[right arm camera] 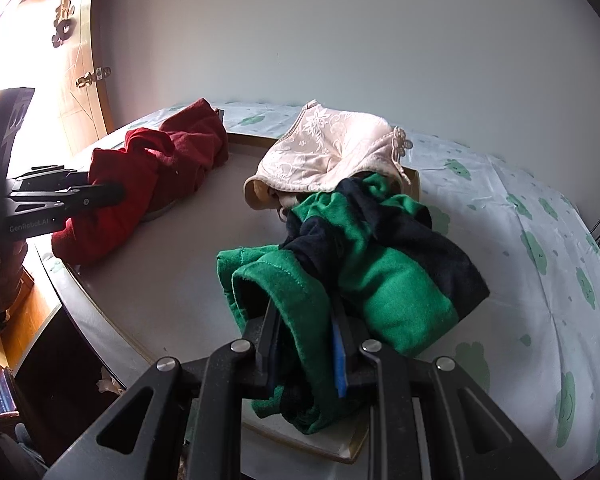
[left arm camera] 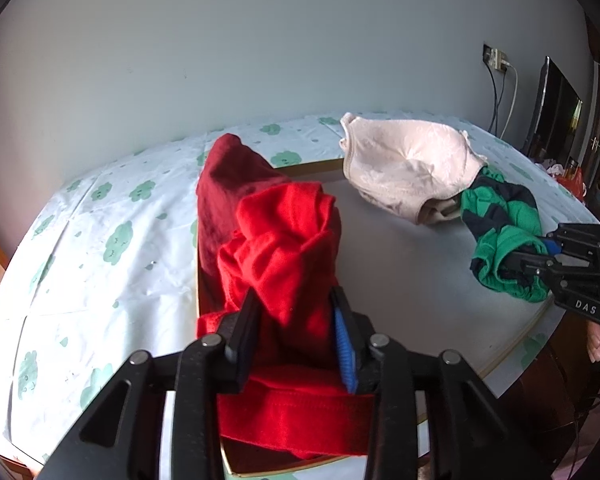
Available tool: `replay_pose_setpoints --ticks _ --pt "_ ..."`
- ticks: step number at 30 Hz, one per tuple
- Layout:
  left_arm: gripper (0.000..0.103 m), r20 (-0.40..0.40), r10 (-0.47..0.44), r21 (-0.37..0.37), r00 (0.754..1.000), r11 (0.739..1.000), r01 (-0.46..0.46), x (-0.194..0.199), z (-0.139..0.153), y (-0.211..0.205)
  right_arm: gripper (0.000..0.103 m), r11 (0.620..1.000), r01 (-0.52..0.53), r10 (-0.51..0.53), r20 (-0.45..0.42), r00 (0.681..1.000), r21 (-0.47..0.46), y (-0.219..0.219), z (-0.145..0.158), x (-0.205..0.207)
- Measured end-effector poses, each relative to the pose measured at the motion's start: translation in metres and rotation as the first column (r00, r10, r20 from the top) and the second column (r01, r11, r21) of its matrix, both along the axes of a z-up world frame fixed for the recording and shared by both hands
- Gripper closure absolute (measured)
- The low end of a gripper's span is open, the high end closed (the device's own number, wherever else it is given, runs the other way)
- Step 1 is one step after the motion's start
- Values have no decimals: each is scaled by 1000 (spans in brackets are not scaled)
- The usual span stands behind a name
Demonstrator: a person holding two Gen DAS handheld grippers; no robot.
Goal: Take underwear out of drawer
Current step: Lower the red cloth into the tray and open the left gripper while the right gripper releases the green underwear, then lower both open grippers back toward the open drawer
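Red underwear (left arm camera: 284,240) (right arm camera: 148,184) lies bunched at the left edge of a shallow grey tray with a gold rim (left arm camera: 400,280) (right arm camera: 160,280). My left gripper (left arm camera: 294,296) (right arm camera: 100,194) stands around the bunch, jaws slightly apart, the cloth loose between them and resting on the tray. Green and navy underwear (right arm camera: 380,264) (left arm camera: 500,216) lies at the tray's right side, with my right gripper (right arm camera: 304,304) (left arm camera: 516,260) shut on its near folded edge. A beige lace bra (left arm camera: 404,168) (right arm camera: 332,148) sits at the tray's back, touching the green garment.
The tray rests on a bed with a white sheet printed with green clouds (left arm camera: 100,260) (right arm camera: 540,260), against a plain wall. A socket with cables (left arm camera: 496,60) and a dark screen (left arm camera: 556,108) are at the right. A wooden door (right arm camera: 76,60) stands left. A hand (right arm camera: 4,272) holds the left gripper.
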State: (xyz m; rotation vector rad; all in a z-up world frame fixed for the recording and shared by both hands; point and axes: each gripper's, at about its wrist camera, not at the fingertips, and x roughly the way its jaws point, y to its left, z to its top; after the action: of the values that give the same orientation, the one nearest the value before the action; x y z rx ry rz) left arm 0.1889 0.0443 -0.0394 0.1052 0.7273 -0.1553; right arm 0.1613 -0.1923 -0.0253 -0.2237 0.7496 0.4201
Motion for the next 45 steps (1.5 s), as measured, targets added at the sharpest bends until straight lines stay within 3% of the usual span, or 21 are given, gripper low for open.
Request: replay_pose_setpoints --ticks 3,5,8,13,21,26,37,45 --pt "58 0 -7 -2 1000 1000 7 -1 0 -1 81 1000 0 0 -4 1000 5 0 -1 1" --pt "44 2 -18 -17 1000 1000 18 -3 1 -1 80 1000 0 0 -6 1000 10 0 -1 0" --pt "33 14 -34 -38 999 999 35 -8 5 -1 75 1000 -2 2 -2 1000 19 -1 0 -3" --pt "28 46 -55 -43 997 997 57 -20 11 -6 61 998 -8 6 26 1000 56 -5 5 -15" --pt "27 96 -38 -74 995 996 45 -40 25 -2 60 998 -10 5 73 997 64 -5 16 -35" --pt "7 153 -21 -91 988 995 35 -67 34 4 60 992 -55 41 126 991 111 -11 25 -66" --pt "7 194 7 -124 981 992 17 -123 27 9 56 982 -83 60 133 989 172 -15 4 -118" --pt "7 133 20 -127 991 992 -3 -140 -1 11 56 978 -32 17 75 997 207 -27 -19 -132"
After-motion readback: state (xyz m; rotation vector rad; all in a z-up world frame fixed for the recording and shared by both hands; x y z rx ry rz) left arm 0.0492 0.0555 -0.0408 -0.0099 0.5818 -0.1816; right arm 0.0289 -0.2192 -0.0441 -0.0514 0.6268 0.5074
